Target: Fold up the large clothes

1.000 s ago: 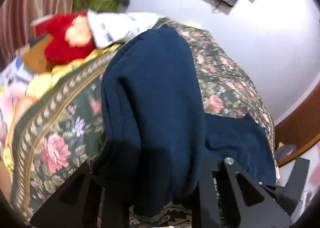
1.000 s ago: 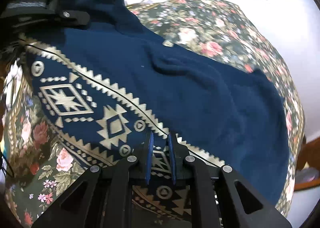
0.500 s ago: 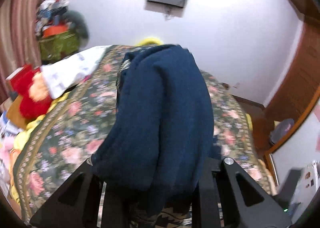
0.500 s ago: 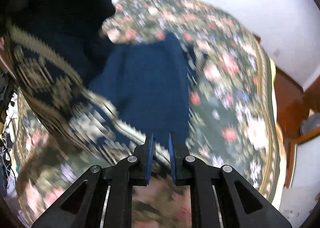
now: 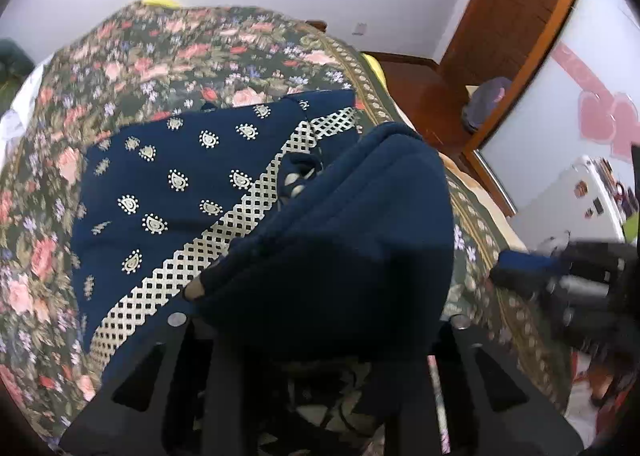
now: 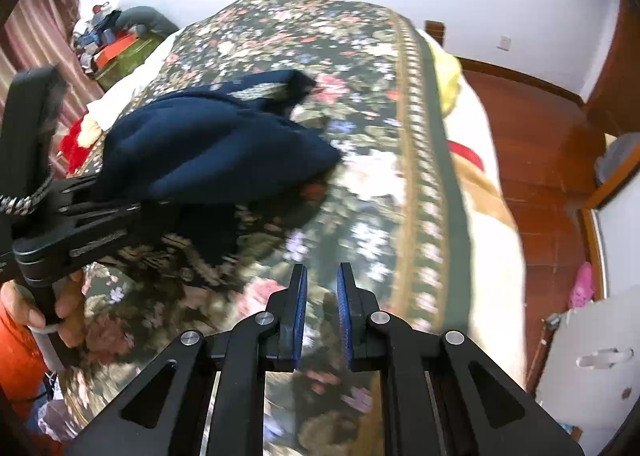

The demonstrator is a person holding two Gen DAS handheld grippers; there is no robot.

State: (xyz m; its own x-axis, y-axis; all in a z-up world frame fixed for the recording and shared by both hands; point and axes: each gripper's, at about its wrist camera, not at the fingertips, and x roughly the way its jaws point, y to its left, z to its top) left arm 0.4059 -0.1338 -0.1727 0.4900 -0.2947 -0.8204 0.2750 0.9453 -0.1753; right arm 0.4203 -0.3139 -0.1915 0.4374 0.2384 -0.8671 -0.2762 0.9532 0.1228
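Note:
A large navy garment (image 5: 180, 192) with cream paisley dots and a lattice band lies partly spread on the floral bedspread (image 5: 168, 52). A thick folded bunch of it (image 5: 344, 256) hangs over my left gripper and hides the fingertips. In the right wrist view the left gripper (image 6: 132, 212) is shut on that navy bunch (image 6: 208, 148) and holds it above the bed. My right gripper (image 6: 322, 288) is empty over the bedspread (image 6: 360, 104), its blue pads (image 6: 301, 296) a narrow gap apart.
The bed's right edge (image 6: 492, 216) drops to a wooden floor (image 6: 540, 128). A wooden door (image 5: 516, 4) and a white cabinet (image 6: 592, 368) stand to the right. A red plush toy (image 6: 74, 144) and clutter (image 6: 108, 40) lie at the far left.
My right gripper has let go of the patterned hem and swung right, off the garment. My left gripper has carried its bunch over, and the garment now lies with the paisley side up.

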